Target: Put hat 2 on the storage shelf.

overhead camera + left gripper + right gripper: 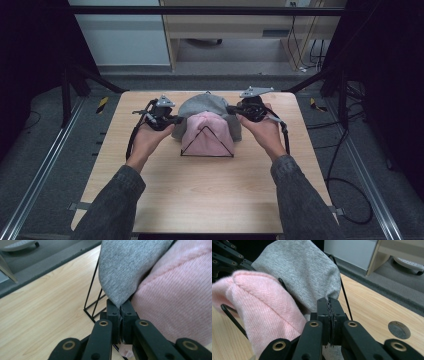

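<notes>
**Grey hat pinched at both edges over the wire stand**

The grey hat (202,106) hangs at the far middle of the tabletop (210,190), draped over a black wire stand (207,145) just behind the pink hat (207,134), which sits on the same stand and touches it. The left hand-held gripper (175,120) has its jaws closed tight on the hat's left edge; in the left gripper view a fold of grey cloth (122,270) runs down into the gap between the pads. The right hand-held gripper (231,110) is likewise clamped on the hat's right edge (329,296), cloth visible between its pressed pads. Both hands come in from the near side.
</notes>
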Demonstrator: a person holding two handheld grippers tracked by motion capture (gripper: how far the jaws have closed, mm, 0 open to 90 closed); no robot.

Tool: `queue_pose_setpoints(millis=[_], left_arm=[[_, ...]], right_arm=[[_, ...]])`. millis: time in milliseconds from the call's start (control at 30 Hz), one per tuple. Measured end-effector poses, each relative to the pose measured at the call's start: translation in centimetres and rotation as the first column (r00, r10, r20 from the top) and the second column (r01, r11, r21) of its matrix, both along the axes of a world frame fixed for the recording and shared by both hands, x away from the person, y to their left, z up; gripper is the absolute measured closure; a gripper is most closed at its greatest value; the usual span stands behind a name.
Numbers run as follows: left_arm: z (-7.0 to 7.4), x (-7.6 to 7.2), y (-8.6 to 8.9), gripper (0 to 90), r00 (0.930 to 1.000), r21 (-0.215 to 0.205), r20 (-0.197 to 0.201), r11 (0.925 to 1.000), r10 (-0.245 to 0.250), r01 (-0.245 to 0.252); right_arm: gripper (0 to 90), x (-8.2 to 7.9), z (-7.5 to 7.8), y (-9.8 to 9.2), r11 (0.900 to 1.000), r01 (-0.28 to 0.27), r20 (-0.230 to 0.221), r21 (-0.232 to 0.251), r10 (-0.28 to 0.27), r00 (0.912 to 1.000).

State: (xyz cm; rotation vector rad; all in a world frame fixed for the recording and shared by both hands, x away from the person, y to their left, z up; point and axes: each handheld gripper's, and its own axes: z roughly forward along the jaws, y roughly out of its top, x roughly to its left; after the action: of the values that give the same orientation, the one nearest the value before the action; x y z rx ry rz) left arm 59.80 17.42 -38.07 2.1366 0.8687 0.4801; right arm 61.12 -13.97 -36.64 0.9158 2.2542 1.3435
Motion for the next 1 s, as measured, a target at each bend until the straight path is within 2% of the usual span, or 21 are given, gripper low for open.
queue_pose_setpoints(millis=[200, 833, 933, 1000], left_arm=[[-0.7, -0.1, -0.1, 87.2, 0.9999, 0.000, -0.017, 1.0000, 0.000, 0.000], [-1.5, -0.2, 0.0, 86.9, 0.9990, 0.008, -0.044, 0.9999, 0.007, -0.007], [-1.6, -0.3, 0.1, 85.8, 0.9990, 0.002, -0.043, 0.9999, 0.012, -0.012], [-1.6, -0.4, 0.2, 80.9, 0.9993, -0.004, -0.028, 0.9997, 0.026, -0.026]], right_arm=[[89.0, 0.1, -0.7, -0.1, 1.000, 0.004, -0.021, -0.010, -0.004, 0.9998], [88.1, -0.3, -1.7, -0.2, 1.000, -0.009, -0.052, -0.023, 0.008, 0.9986], [87.6, -0.4, -1.7, -0.3, 1.000, -0.006, -0.055, -0.026, 0.004, 0.9985], [85.3, -0.4, -1.6, -0.4, 1.000, -0.005, -0.053, -0.023, 0.004, 0.9986]])
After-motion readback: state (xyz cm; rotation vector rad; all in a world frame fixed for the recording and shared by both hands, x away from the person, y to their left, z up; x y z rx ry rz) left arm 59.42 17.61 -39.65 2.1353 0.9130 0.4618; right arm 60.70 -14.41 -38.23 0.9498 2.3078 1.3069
